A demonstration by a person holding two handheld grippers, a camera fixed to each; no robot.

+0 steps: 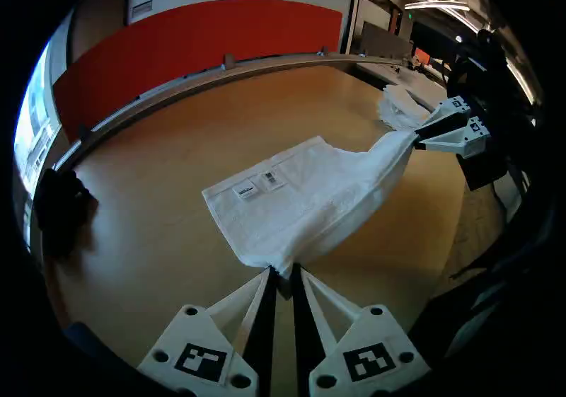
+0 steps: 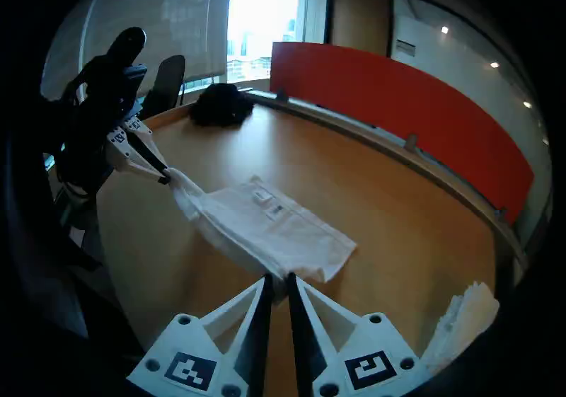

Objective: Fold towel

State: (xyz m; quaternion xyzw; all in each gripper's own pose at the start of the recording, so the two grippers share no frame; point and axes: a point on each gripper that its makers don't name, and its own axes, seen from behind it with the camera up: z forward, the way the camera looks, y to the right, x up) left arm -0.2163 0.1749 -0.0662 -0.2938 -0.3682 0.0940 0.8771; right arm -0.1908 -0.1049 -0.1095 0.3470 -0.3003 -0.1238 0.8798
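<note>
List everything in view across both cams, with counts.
table: one, light wood, under everything
towel: one, white, partly flat on the table, two corners lifted
tags: two, white, side by side on the towel's upper face
towel pile: one, white, on the table apart from the held towel
bundle: one, black, on the table's end near the window
partition: one, red, along the table's far edge
chair: at least one, dark, by the window
left gripper: one, white fingers, shut on a towel corner
right gripper: one, white fingers, shut on another corner
</note>
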